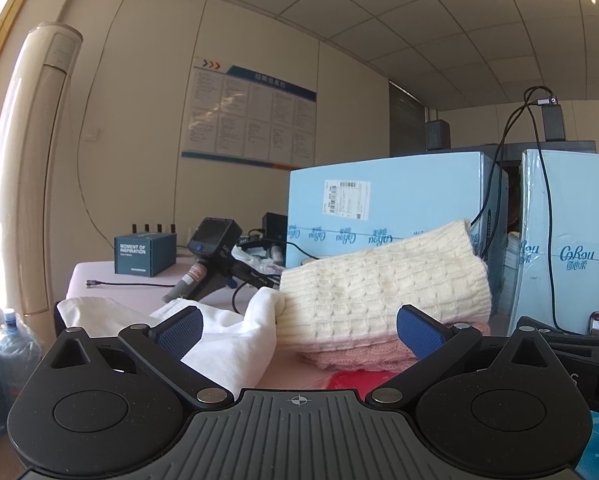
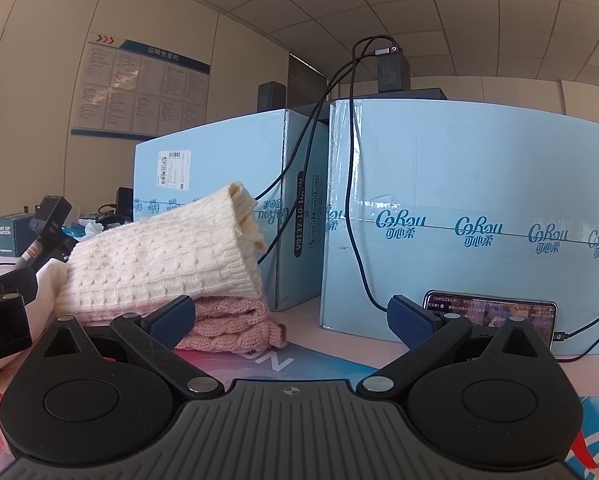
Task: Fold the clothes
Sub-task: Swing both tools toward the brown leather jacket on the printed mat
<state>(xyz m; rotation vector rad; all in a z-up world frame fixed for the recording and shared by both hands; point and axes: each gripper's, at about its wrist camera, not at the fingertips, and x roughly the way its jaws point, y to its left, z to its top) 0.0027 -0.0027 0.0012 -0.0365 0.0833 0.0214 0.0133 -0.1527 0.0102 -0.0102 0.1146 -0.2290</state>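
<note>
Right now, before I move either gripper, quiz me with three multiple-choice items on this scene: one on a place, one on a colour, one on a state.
1. Where does the cream knit sweater lie?
A. on the pink knit sweater
B. on a blue carton
C. under the white cloth

2. What colour are the cartons behind the clothes?
A. brown
B. light blue
C. green

3. How do the left gripper and right gripper stand?
A. both shut on cloth
B. one open, one shut
C. both open, holding nothing

Answers: 1 A, the pink knit shows beneath the cream one. 2 B, both faces are light blue. 3 C, each pair of blue pads is spread wide with nothing between.
</note>
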